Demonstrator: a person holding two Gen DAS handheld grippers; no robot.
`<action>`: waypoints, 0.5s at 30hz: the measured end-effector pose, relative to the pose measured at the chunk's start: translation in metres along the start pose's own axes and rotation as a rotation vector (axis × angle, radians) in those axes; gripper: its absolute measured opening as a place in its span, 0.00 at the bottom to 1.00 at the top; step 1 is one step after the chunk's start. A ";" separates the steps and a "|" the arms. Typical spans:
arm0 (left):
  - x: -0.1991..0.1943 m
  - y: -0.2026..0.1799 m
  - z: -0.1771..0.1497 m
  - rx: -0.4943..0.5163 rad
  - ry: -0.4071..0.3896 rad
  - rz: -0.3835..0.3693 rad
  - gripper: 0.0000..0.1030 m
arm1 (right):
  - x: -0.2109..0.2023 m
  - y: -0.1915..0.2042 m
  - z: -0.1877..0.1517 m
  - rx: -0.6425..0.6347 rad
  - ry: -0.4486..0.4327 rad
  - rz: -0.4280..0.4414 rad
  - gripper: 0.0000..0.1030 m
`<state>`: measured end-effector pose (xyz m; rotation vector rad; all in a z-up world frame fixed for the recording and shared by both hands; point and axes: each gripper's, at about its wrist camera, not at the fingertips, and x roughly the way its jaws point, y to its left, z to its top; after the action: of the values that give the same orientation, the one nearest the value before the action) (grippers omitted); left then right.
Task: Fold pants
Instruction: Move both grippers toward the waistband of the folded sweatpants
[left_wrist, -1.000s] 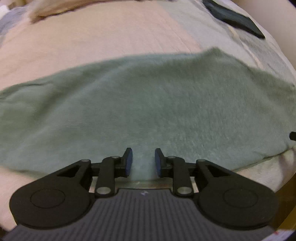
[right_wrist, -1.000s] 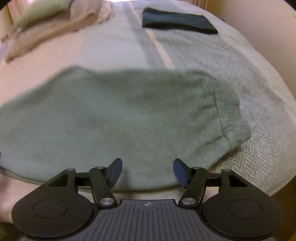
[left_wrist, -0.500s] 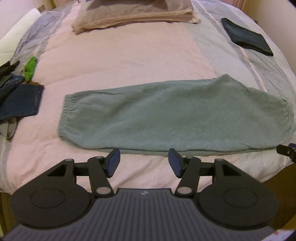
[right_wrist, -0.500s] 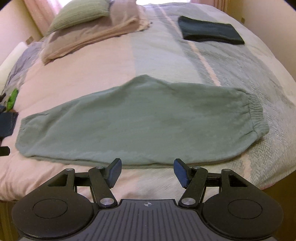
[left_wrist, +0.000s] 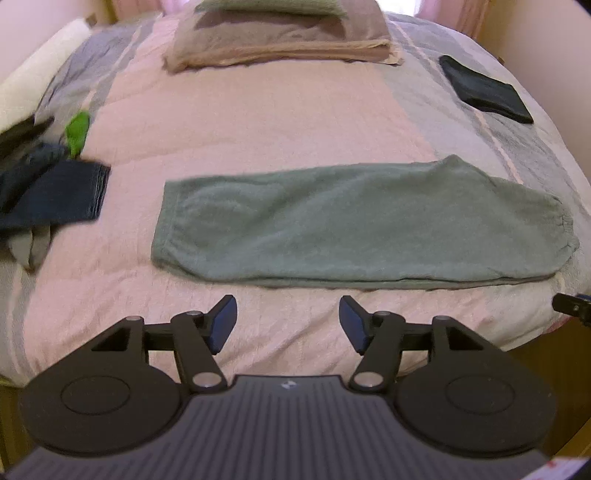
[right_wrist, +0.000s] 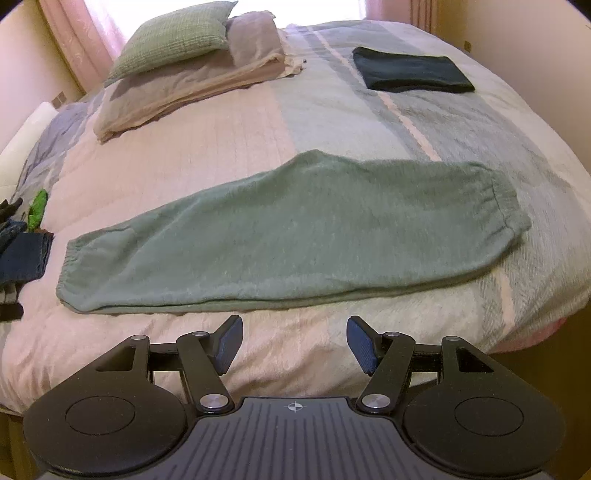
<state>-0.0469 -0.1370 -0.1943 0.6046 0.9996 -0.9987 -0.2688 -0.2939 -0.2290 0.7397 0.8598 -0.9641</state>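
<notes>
Your left gripper (left_wrist: 288, 319) and right gripper (right_wrist: 294, 341) both hang wide apart and empty, short of the near hem. The green sweatpants (right_wrist: 295, 232) lie flat across the bed (right_wrist: 332, 122), legs stacked, apparently folded lengthwise once; the crosswise folds appear outstanding. Far right sits a folded dark garment (right_wrist: 412, 70).

Dark clothes pile (left_wrist: 44, 192) at bed's left side is motion-blurred in left wrist view and cut off by frame edge in both views; individual garments can't be told apart. Green item (left_wrist: 78, 133) beside it: too blurred to identify. Right gripper (left_wrist: 572, 305) shows only as a black tip at frame's right edge, fingers' spacing unreadable there.
</notes>
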 end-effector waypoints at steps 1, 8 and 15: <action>0.006 0.010 -0.005 -0.039 -0.004 -0.020 0.56 | 0.001 0.000 -0.003 0.012 0.006 -0.006 0.58; 0.090 0.107 -0.042 -0.467 -0.017 -0.112 0.36 | 0.024 -0.024 -0.022 0.062 0.069 -0.103 0.58; 0.188 0.172 -0.050 -0.852 -0.091 -0.198 0.42 | 0.063 -0.056 -0.037 0.080 0.141 -0.200 0.58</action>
<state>0.1214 -0.0963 -0.3883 -0.2457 1.2938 -0.6651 -0.3109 -0.3086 -0.3101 0.8078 1.0377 -1.1397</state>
